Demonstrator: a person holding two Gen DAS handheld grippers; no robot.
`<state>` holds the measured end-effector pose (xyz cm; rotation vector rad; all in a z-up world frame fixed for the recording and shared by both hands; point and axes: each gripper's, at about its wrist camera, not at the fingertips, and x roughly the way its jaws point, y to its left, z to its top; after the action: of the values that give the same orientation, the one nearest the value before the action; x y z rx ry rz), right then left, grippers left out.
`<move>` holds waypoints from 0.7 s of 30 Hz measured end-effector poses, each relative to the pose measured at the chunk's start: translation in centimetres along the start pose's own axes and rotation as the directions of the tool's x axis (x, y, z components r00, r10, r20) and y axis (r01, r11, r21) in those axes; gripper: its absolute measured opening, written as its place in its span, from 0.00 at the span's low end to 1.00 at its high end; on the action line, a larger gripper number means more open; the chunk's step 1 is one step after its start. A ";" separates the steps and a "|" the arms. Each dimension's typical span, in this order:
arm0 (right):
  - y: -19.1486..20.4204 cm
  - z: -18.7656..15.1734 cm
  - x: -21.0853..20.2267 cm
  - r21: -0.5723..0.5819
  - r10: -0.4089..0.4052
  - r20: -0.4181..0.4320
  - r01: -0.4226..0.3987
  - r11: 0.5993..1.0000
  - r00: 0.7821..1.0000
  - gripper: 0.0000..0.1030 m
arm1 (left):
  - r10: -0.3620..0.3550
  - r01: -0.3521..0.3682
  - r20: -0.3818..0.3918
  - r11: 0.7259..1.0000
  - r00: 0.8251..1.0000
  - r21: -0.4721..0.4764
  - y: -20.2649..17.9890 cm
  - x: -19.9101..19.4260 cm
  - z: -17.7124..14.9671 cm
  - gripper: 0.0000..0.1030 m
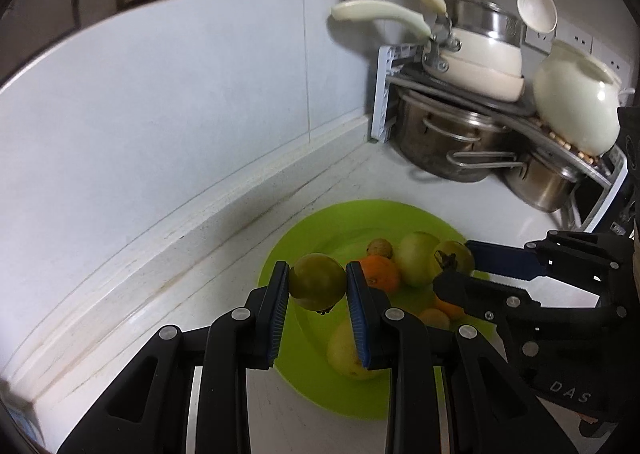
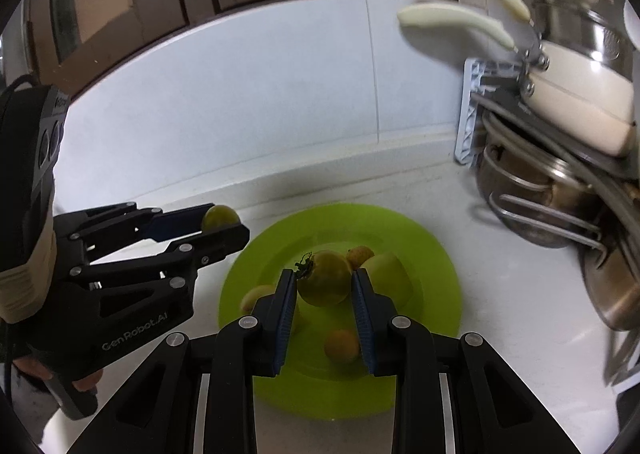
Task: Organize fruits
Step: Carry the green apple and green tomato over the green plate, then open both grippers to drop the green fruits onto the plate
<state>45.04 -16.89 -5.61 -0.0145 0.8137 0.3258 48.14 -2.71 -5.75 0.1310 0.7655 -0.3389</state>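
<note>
The left tongs (image 1: pixel 318 286) grip a green tomato (image 1: pixel 318 281) above the nine o'clock rim of the green plate (image 1: pixel 312 386) on the white surface (image 1: pixel 400 178). The right tongs (image 2: pixel 325 294) grip a second green tomato (image 2: pixel 325 283) over the plate's middle. On the plate lie an orange (image 1: pixel 380 272), a pale green fruit (image 1: pixel 416 259) and a small brown fruit (image 1: pixel 380 247). At two o'clock, pots (image 1: pixel 448 142) fill a rack (image 1: pixel 384 94)

1. A home kitchen: a white countertop (image 1: pixel 340 190) meets a pale tiled wall (image 1: pixel 180 94).
2. A corner rack (image 1: pixel 386 94) holds steel pots (image 1: pixel 448 142) and cream-handled pans (image 1: pixel 476 62).
3. A white ladle (image 1: pixel 536 2) hangs near wall sockets (image 1: pixel 580 41).
</note>
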 end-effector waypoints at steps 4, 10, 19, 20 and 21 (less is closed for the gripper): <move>-0.4 -0.6 1.4 0.013 0.002 -0.028 -0.002 1.000 1.000 0.29 | -0.007 0.007 -0.022 1.000 1.000 -0.001 0.3 1.5 -0.2 0.28; -0.6 -1.0 2.6 0.024 0.008 -0.052 -0.006 1.000 0.999 0.29 | -0.017 0.018 -0.048 1.000 0.999 0.003 0.3 2.9 -0.8 0.28; -0.7 -1.1 3.1 0.037 -0.002 -0.054 0.004 0.999 0.999 0.29 | -0.022 0.022 -0.050 1.000 0.999 0.001 0.4 3.1 -0.8 0.33; -0.6 -1.1 3.0 0.038 -0.004 -0.050 0.006 0.999 0.999 0.29 | -0.018 0.018 -0.050 1.000 0.999 -0.001 0.4 2.9 -0.8 0.34; -0.6 -1.1 2.9 0.038 -0.007 -0.049 0.008 0.999 0.999 0.30 | -0.017 0.017 -0.047 1.000 0.999 -0.002 0.4 2.7 -0.8 0.35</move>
<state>46.29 -16.77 -8.47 0.0104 0.8682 0.3036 49.58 -2.82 -8.21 0.1314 0.8133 -0.3522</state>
